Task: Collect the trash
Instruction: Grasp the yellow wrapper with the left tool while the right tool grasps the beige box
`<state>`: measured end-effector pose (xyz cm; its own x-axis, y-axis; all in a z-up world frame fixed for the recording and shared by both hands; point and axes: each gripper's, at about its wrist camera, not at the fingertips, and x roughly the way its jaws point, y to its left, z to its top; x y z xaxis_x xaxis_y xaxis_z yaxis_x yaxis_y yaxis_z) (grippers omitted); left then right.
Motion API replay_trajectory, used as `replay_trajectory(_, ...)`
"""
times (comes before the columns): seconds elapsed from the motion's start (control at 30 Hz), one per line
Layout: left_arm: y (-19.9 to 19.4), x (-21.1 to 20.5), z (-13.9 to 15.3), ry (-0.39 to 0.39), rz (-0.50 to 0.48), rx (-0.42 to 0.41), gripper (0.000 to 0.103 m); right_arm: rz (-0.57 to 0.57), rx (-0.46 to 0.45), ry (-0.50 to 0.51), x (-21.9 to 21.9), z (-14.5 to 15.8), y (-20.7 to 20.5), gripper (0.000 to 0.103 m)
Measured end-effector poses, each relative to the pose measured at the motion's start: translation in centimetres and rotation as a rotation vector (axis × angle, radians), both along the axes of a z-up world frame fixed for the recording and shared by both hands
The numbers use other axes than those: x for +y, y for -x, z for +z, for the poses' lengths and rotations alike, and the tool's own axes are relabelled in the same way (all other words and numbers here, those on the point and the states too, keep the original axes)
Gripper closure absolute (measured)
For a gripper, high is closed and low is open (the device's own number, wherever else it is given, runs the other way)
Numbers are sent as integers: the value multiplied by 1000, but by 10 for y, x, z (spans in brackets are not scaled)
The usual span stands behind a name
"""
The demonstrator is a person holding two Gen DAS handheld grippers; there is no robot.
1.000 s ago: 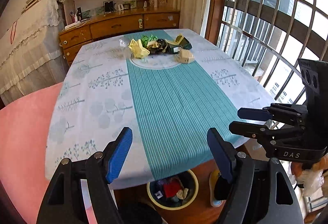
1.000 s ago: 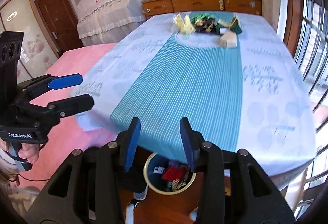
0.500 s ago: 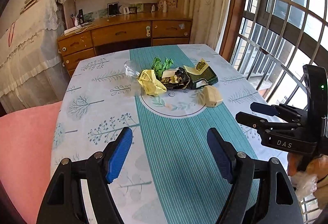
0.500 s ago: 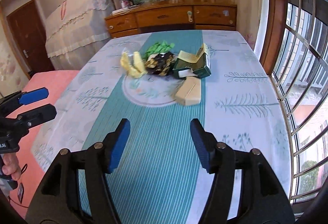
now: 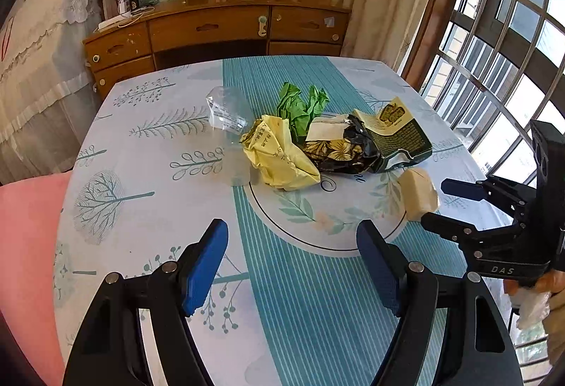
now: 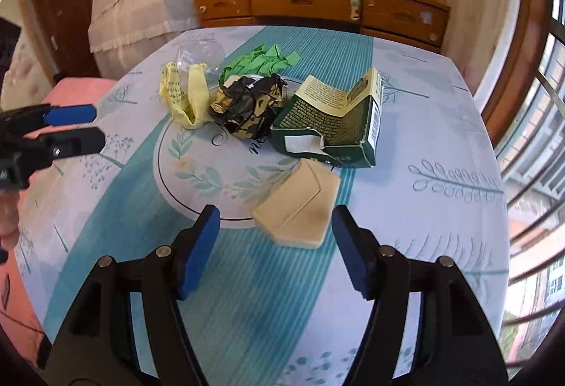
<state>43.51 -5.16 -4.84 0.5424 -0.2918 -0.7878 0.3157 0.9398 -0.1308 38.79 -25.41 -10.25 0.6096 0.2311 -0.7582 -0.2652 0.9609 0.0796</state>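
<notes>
Right wrist view: the tan packet (image 6: 298,207) lies flat on the tablecloth (image 6: 441,146), dead ahead between the spread-wide, empty fingers of the right gripper (image 6: 275,244) — long axis slanting away rightward. The left gripper (image 5: 293,266), also agape, hangs farther off.

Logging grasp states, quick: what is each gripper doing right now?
Left gripper: open, holding nothing.
Right gripper: open, holding nothing, tan packet just ahead.

Six pieces of trash lie on the surface (image 5: 148,209): one yellow wrapper (image 5: 279,156), one green crumpled paper (image 5: 300,103), one black floral bag (image 5: 339,153), and one torn green carton (image 6: 335,117). There is also one clear plastic cup (image 5: 226,114) and one tan pouch (image 6: 300,206).
</notes>
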Motion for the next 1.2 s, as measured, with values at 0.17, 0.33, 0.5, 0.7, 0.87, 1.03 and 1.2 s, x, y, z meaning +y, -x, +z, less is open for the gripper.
replay_trajectory(0.17, -14, -4, -17, 3, -7, 14, 26, 99, -1, 30, -11, -9, -6, 33)
replay_trajectory(0.33, -25, -11, -30, -5, -8, 30, 26, 185, 3, 113, -11, -25, -20, 32)
replay_trajectory(0.5, -36, -15, -35, 6, -1, 34, 26, 259, -32, 117, -9, -32, -39, 30)
replay_trajectory(0.7, -55, -15, -33, 15, 23, 29, 26, 282, -20, 94, -8, -34, -57, 30)
replay_trajectory(0.87, -73, -19, -30, 30, 48, 35, 27, 248, -32, 92, -7, -32, -56, 45)
replay_trajectory(1.03, -88, -29, -33, 19, 70, 50, 27, 212, -40, 93, -4, -31, -51, 45)
replay_trajectory(1.2, -101, -44, -38, -52, 101, 41, 37, 227, -64, 65, 7, -27, -37, 45)
